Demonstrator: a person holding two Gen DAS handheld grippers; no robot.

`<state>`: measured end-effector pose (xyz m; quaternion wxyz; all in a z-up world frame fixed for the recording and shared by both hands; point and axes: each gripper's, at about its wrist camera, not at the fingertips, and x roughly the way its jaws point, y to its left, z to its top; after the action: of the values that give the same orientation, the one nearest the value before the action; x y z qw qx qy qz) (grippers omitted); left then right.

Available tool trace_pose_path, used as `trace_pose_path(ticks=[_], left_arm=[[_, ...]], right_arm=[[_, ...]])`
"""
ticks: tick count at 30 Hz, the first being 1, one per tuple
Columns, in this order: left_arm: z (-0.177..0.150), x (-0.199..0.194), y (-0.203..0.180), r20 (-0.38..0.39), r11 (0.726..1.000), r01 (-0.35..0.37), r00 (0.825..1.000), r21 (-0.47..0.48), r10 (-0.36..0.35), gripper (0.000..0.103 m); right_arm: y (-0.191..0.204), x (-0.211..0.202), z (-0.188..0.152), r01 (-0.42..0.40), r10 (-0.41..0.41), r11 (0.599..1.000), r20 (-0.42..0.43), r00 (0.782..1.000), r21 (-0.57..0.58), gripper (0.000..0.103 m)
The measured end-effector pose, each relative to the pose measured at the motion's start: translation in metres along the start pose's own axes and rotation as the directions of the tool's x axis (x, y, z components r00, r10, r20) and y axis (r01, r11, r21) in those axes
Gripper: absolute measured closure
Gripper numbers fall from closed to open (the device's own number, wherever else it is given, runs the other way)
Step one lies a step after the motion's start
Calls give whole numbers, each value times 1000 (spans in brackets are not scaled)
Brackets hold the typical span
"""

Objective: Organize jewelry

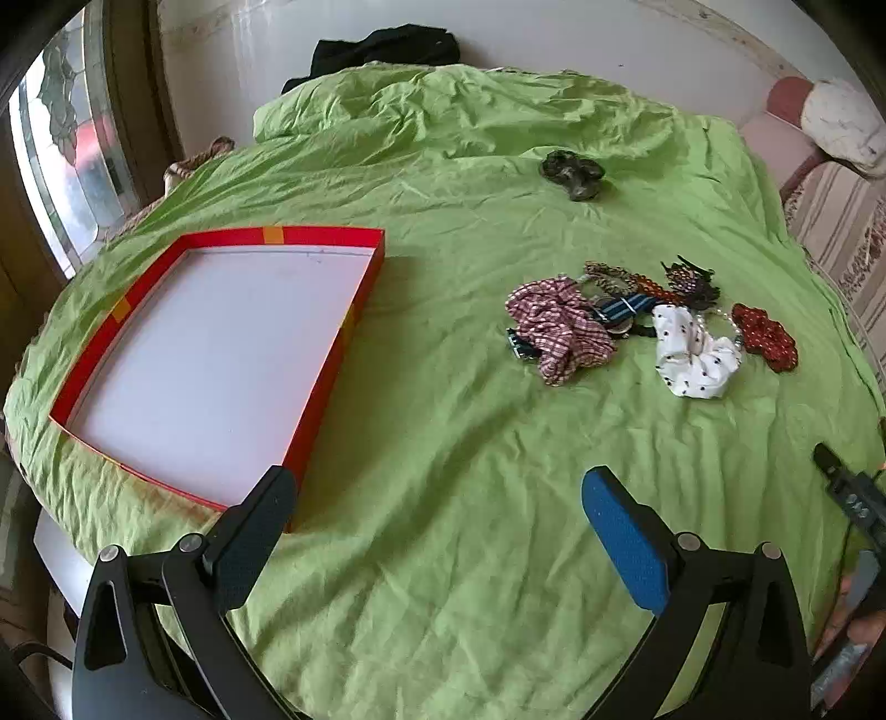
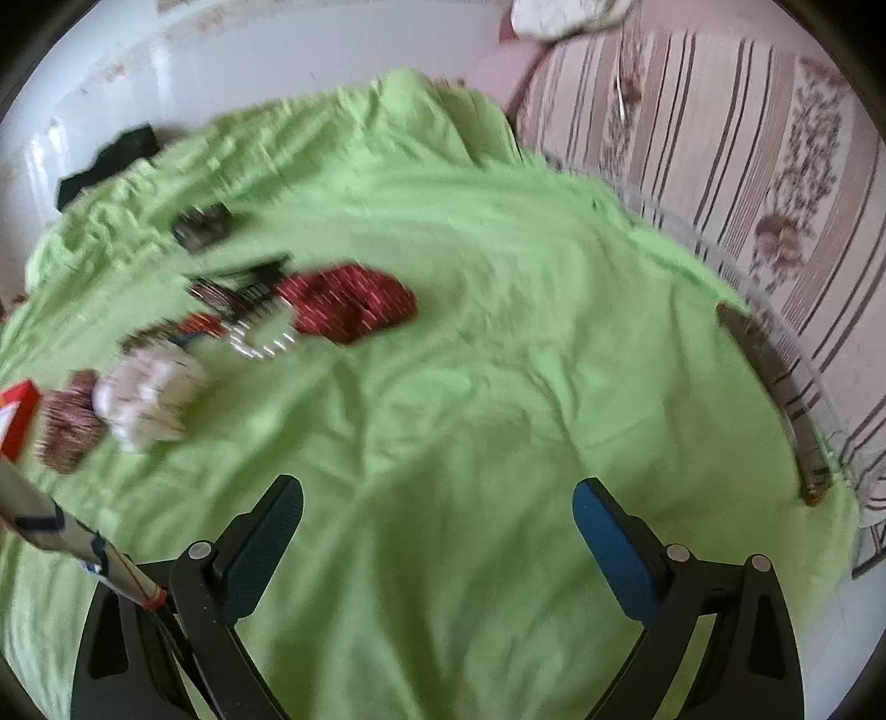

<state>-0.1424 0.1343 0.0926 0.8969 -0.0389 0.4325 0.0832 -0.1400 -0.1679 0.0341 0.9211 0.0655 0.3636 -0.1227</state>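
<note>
A red tray (image 1: pixel 332 354) with a white floor lies on the green sheet at the left; its corner (image 2: pixel 19 410) shows in the right wrist view. To its right lies a heap of accessories: a checked scrunchie (image 1: pixel 559 329), a striped watch strap (image 1: pixel 623 307), a white dotted scrunchie (image 1: pixel 692 349), a red scrunchie (image 1: pixel 767 335), dark hair clips (image 1: pixel 689 279). My left gripper (image 1: pixel 434 498) hangs open over bare sheet, nearer than the heap. My right gripper (image 2: pixel 437 509) is open too, with nothing between its fingers. The right wrist view is blurred; the red scrunchie (image 2: pixel 349 307) and white scrunchie (image 2: pixel 147 401) lie far left of it.
A dark scrunchie (image 1: pixel 573 174) lies alone farther back. Black cloth (image 1: pixel 387 47) sits at the bed's far edge by the white wall. A striped floral sofa (image 2: pixel 747 166) borders the right side. A dark rod (image 2: pixel 775 399) lies along the sheet's right edge.
</note>
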Motion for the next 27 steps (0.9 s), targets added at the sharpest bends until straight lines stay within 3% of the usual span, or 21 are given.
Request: trace_pose_path(ticks=[5,10,16,27], left_arm=[[-4,-10,-8,15,1000,10,1000,21,-10,0],[-7,-22,-16,31,998,19,999,58,-21,0],[-10,-25,-20,23,997,33,999,73,-34,0],[-13,-12,-15,-37,997,48,998,60,-46,0]], right_arm=[[12,-42,1,-59,61,998,135,989,-19,3],[23,-47,-1,-176,175,984,29,984,8,4],[39,-49,-9,-153,154,987,7,988,-57,4],[40,-42,-13,-157,155,986,-37,987,-51,4]])
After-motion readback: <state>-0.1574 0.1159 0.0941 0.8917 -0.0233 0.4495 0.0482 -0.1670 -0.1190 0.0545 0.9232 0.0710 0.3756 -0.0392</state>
